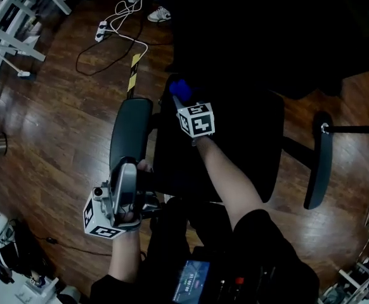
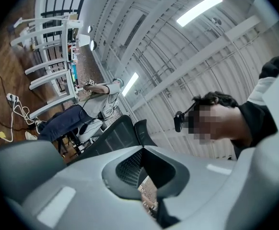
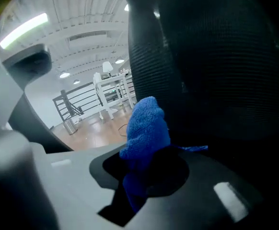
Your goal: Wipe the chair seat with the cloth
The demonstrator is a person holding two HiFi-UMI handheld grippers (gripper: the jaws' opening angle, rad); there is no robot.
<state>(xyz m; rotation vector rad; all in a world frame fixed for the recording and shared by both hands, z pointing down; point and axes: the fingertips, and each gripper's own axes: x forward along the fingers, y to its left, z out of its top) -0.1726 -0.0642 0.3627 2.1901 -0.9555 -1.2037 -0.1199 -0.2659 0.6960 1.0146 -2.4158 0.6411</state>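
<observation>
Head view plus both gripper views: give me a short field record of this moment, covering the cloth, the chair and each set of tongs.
cloth: blue cloth, bunched, pinched in the right tongs
right tongs: shut on the cloth, over the rear of the chair seat, close to the mesh backrest
left tongs: shut, nothing between them, pointing upward, beside the armrest at the head view's left
cloth-to-seat contact: cannot tell
floor: wooden floor with a power strip and cable

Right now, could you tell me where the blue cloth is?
The cloth sits in the right gripper, mid head view, at the chair seat's far end.
</observation>
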